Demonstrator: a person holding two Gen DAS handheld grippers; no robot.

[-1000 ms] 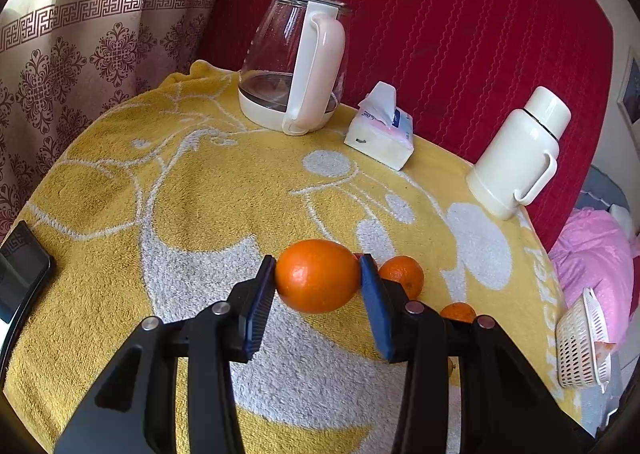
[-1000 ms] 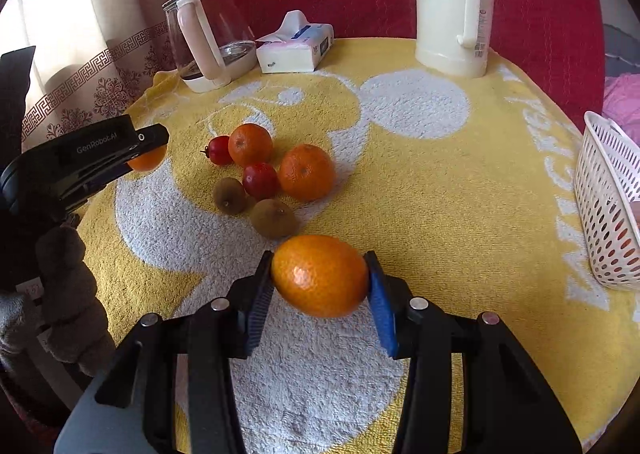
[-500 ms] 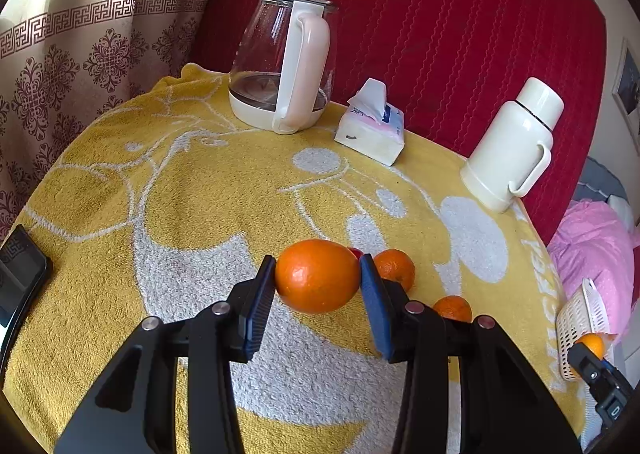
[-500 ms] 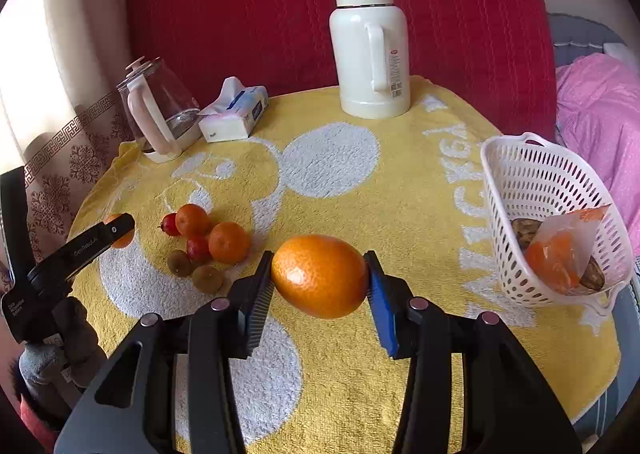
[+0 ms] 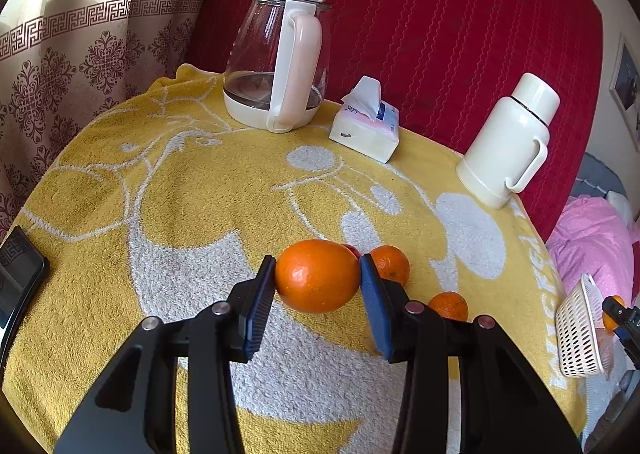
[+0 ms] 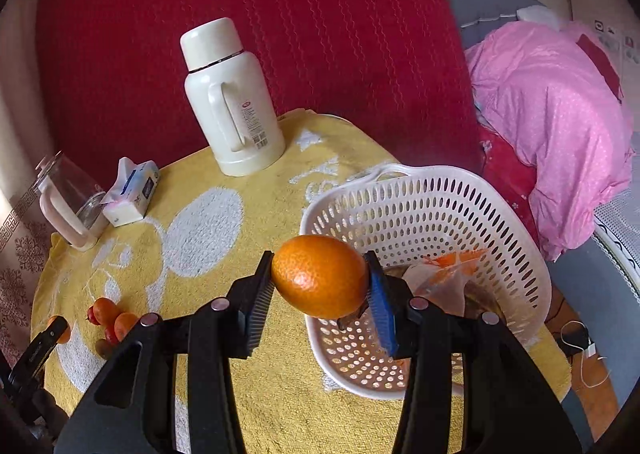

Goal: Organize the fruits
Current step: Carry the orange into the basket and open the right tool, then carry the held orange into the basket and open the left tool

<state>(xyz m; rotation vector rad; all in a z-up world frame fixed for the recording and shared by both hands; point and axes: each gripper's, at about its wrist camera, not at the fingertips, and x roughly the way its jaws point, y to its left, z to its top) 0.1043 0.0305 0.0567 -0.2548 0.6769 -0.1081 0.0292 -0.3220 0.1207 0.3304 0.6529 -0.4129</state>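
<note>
While the left tool [image 5: 318, 276] is gripping an orange [image 5: 317, 275] above the tabletop [image 5: 192, 190], the right tool [image 6: 320, 277] is holding another orange [image 6: 319, 276] beside the white basket [image 6: 432, 214].

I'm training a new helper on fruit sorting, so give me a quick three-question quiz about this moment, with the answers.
1. True or false: each claw is shut on an orange.
2. Which claw is closer to the white basket? A) left B) right
3. Fill in: the tissue pack sits between the glass kettle and the white ____.

Key
1. True. The left claw grips one orange, the right claw grips another orange.
2. B. Its orange hangs at the basket's rim, while the left claw is beside the loose fruit on the yellow towel.
3. Flask.
</note>
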